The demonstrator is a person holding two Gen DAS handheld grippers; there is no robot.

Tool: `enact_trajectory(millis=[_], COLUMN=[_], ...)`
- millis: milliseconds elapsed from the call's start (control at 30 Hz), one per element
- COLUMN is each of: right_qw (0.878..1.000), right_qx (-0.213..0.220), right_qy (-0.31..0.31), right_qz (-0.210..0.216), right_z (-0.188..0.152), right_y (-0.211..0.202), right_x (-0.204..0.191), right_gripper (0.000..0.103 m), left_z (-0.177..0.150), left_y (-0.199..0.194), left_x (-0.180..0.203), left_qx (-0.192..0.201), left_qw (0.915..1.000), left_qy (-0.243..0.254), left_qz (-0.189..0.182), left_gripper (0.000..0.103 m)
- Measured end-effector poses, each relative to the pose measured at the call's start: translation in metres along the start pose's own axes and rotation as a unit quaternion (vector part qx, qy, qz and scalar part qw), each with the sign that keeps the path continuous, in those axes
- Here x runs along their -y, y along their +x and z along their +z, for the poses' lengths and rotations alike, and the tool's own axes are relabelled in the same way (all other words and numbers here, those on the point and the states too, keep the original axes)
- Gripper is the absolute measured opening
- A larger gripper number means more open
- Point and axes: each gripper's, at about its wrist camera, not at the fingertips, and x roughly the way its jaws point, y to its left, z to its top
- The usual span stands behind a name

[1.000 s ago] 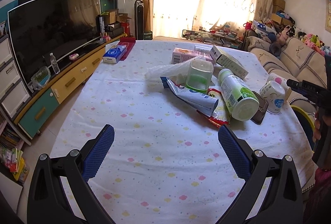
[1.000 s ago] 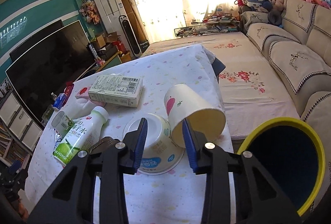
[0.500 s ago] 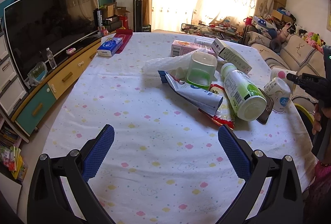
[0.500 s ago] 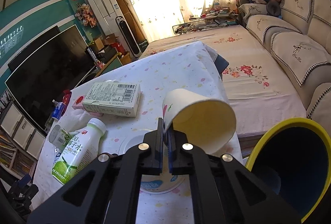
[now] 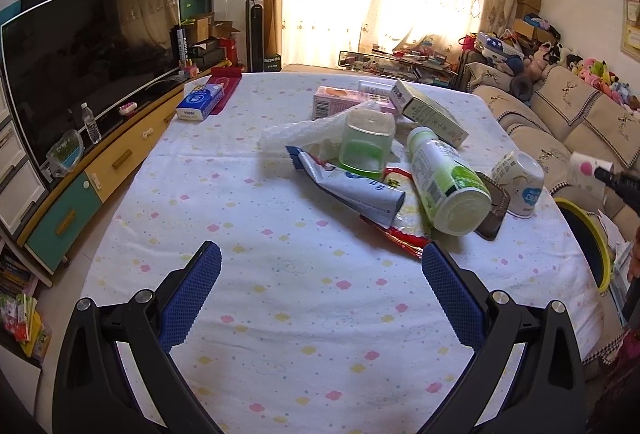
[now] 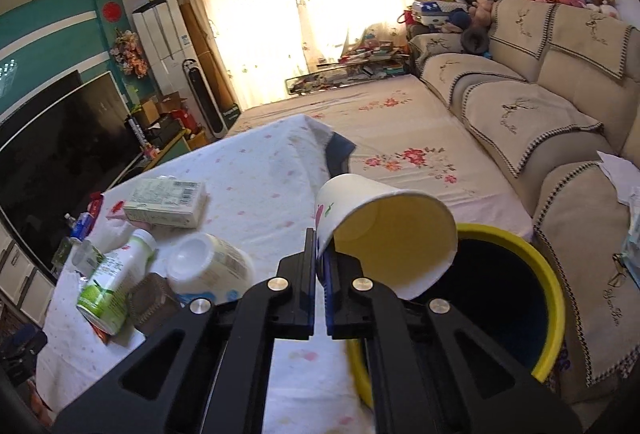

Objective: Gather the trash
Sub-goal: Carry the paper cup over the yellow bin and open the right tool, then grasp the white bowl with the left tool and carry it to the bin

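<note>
Near half of tabletop (image 5: pixel 304 334) bare, free to pass; trash pile (image 5: pixel 384 169) blocks mid-right; bin (image 6: pixel 516 298) off right edge.

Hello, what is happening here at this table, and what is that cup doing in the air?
A person is clearing trash from a table with a gripper in each hand. The right gripper has its jaws shut on the wall of a paper cup, held tilted beside the table edge, partly over a yellow-rimmed bin. The left gripper hangs open above the cloth, holding nothing. A bottle, cartons, wrappers and a small upturned cup still lie on the table.
</note>
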Motion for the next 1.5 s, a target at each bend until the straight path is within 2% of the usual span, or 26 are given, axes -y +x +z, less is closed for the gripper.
enact_trajectory(millis=[167, 367, 500, 800, 1000, 1267, 1500], right_qw=[0.998, 0.993, 0.993, 0.994, 0.994, 0.994, 0.993], right_qx=[-0.037, -0.071, -0.071, -0.063, -0.056, -0.049, -0.053], right_qy=[0.019, 0.028, 0.034, 0.049, 0.061, 0.074, 0.087], right_qz=[-0.056, -0.086, -0.093, -0.079, -0.067, -0.058, -0.054], right_z=[-0.023, -0.036, -0.039, -0.041, -0.045, -0.046, -0.050], right_y=[0.012, 0.036, 0.041, 0.031, 0.023, 0.013, 0.015], right_x=[0.045, 0.075, 0.081, 0.089, 0.092, 0.099, 0.107], right_gripper=[0.004, 0.007, 0.023, 0.029, 0.030, 0.033, 0.034], left_z=[0.000, 0.007, 0.014, 0.025, 0.049, 0.080, 0.082], left_y=[-0.004, -0.007, -0.006, 0.021, 0.053, 0.118, 0.145], left_x=[0.023, 0.059, 0.088, 0.169, 0.217, 0.247, 0.264], left_qx=[0.002, 0.005, 0.002, -0.026, -0.035, -0.085, -0.106], left_qw=[0.9996, 0.9973, 0.9934, 0.9762, 0.9649, 0.9604, 0.9545], left_qy=[0.024, 0.062, 0.088, 0.162, 0.195, 0.198, 0.217], left_qz=[-0.015, -0.041, -0.072, -0.141, -0.172, -0.177, -0.175], left_gripper=[0.099, 0.099, 0.099, 0.099, 0.099, 0.098, 0.094])
